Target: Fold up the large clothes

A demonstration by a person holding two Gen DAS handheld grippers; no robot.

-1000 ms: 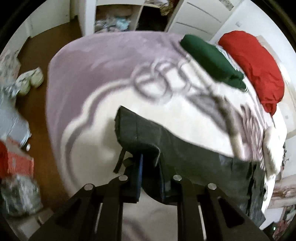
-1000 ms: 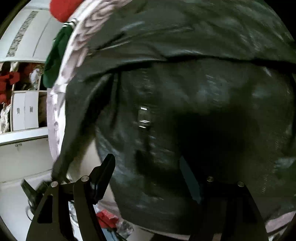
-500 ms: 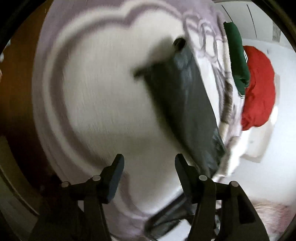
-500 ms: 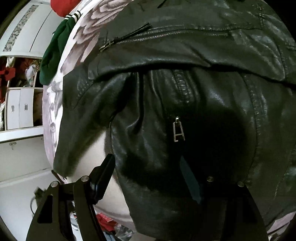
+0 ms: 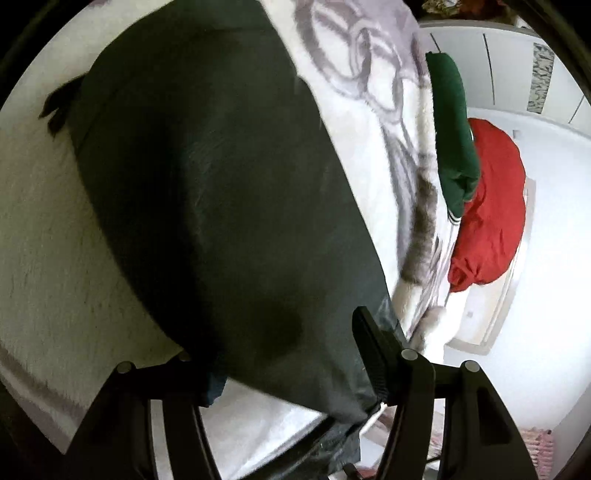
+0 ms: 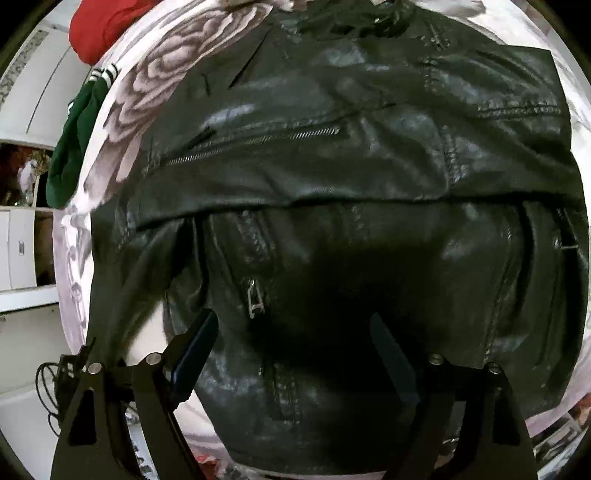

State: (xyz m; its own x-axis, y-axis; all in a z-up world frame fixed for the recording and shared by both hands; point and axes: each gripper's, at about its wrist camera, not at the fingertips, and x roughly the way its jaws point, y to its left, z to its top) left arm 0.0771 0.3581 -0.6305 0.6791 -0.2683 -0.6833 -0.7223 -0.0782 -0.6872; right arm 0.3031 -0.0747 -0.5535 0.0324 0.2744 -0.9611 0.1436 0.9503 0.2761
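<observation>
A black leather jacket (image 6: 351, 192) lies on the bed, with one part folded over across its middle. In the left wrist view it shows as a long dark slab (image 5: 207, 192) running from the top left down between the fingers. My left gripper (image 5: 280, 350) is open just above the jacket; the jacket hides its left finger. My right gripper (image 6: 291, 339) is open and empty, right over the jacket's lower part near a zipper pull (image 6: 254, 298).
The bed has a white and mauve flowered blanket (image 5: 369, 74). A folded green garment (image 5: 452, 129) and a red garment (image 5: 491, 206) lie on its far side; both also show in the right wrist view, green (image 6: 70, 147) and red (image 6: 107, 26). White cupboards (image 6: 18, 251) stand beyond.
My left gripper let go of the jacket's corner, opened, and swung round over the jacket. My right gripper stayed open and drew back a little, so more of the jacket shows.
</observation>
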